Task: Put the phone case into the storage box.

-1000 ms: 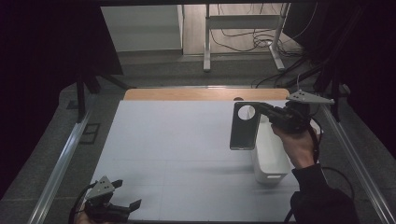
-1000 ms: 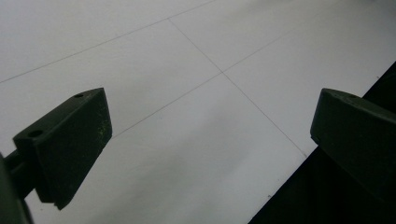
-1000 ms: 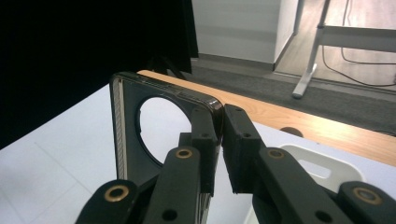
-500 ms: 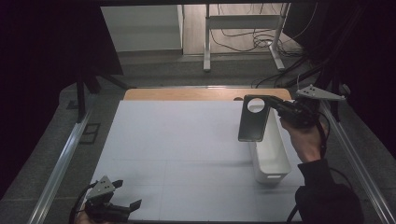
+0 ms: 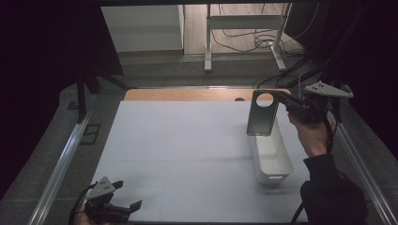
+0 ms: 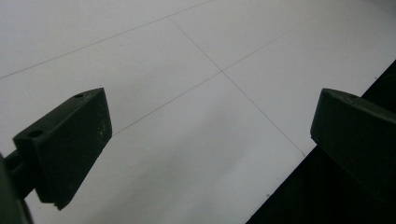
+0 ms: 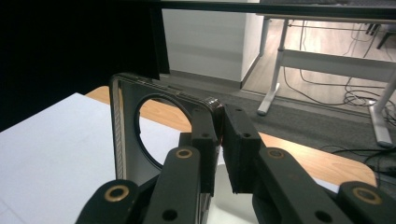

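step: we carry the phone case [image 5: 262, 114] over the white bin [image 5: 271, 154]; likely lowering comes next.
right gripper [image 7: 219, 140]: jaws clamped on the case's top edge, case hanging below our fingertips.
case axis: long axis upright, round cutout uppermost.
left gripper [image 6: 210, 135]: jaws apart, nothing between them, over the white mat [image 5: 187, 150].

Black tongs [image 7: 219, 140], dark sleeve [image 5: 328, 187]

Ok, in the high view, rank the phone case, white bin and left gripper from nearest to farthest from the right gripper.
1. Phone case: clamped in the right gripper, hanging at its left.
2. White bin: just below the case, on the table's right.
3. Left gripper: bottom-left corner, farthest.
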Motion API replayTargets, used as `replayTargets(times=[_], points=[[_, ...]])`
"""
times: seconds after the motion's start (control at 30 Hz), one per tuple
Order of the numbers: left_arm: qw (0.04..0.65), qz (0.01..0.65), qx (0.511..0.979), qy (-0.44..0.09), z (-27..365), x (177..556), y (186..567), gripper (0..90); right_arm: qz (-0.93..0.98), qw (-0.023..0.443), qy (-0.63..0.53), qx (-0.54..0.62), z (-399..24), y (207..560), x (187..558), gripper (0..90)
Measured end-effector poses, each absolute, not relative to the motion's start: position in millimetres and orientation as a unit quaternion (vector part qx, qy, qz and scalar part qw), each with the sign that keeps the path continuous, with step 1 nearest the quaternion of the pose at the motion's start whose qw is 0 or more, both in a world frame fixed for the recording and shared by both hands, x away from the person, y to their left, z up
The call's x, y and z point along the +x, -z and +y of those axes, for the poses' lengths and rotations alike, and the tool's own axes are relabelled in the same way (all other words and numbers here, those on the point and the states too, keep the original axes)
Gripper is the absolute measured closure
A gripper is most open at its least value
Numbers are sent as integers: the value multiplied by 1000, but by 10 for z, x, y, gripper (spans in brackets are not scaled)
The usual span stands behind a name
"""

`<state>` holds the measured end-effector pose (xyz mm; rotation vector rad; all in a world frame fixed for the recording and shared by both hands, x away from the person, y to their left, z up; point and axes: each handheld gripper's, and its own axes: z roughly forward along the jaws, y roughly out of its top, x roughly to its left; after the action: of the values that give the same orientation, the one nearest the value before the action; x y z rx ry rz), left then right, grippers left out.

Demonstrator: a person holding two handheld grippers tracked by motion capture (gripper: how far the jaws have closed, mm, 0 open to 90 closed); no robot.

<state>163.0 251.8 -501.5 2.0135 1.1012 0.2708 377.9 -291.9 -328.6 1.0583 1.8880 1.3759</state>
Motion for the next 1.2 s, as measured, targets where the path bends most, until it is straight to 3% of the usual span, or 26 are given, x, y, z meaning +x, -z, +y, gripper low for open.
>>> replayTargets(times=[1.2], points=[[396,435,802,-101,2502,1643,5024,0,695,323,-507,395,-3141,3509,4293,832]])
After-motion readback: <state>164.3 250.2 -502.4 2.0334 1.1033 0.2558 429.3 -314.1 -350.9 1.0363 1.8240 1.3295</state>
